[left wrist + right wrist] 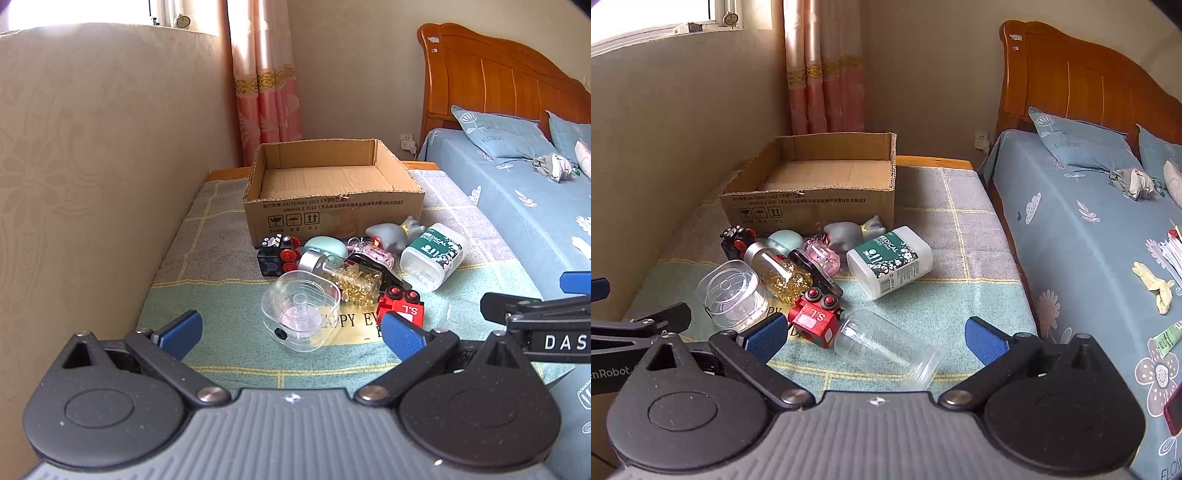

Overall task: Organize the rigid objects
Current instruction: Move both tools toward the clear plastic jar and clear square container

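Note:
An empty cardboard box (pixel 334 192) (pixel 812 192) stands at the back of a low table. In front of it lies a pile: a clear square container (pixel 301 308) (pixel 733 293), a red toy block (pixel 400 308) (pixel 812 321), a bottle of gold capsules (pixel 354 280) (pixel 783 273), a white medical swab tub (pixel 434 254) (pixel 890 260), a black toy block (pixel 277 254), a grey figurine (pixel 846 230) and a clear jar on its side (pixel 886 349). My left gripper (pixel 291 332) is open, short of the clear container. My right gripper (pixel 875 336) is open around the near end of the clear jar without touching it.
A checked cloth (pixel 960 229) covers the table. A beige wall (pixel 92 184) runs along the left. A bed with blue sheets (pixel 1089 240) and a wooden headboard (pixel 498 81) lies to the right. A pink curtain (pixel 266 92) hangs behind the box.

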Demonstrator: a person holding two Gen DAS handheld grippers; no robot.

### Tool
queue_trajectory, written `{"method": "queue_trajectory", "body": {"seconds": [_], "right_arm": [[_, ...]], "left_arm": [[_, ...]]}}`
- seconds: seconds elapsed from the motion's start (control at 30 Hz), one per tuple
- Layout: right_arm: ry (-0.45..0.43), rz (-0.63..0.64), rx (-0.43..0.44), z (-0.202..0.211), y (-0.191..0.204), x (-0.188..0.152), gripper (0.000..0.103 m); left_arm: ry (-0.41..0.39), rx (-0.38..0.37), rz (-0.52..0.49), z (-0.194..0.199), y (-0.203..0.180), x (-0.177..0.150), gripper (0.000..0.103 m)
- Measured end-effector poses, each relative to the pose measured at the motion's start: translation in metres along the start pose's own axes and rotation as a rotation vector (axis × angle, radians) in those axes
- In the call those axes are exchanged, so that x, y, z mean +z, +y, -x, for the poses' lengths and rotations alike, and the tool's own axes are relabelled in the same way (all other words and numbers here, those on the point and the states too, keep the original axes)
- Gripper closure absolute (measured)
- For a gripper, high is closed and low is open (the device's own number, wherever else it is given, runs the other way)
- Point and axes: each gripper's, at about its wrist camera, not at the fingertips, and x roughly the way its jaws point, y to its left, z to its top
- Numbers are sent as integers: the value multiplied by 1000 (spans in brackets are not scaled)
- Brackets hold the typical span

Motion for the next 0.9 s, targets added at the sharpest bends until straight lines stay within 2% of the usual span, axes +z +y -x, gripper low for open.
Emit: {"method": "queue_trajectory", "body": {"seconds": [0.9], "right_arm": [[-12,8,-3,0,3,2,0]], "left_arm": [[-12,-24,-31,-4,4,4,1]]}}
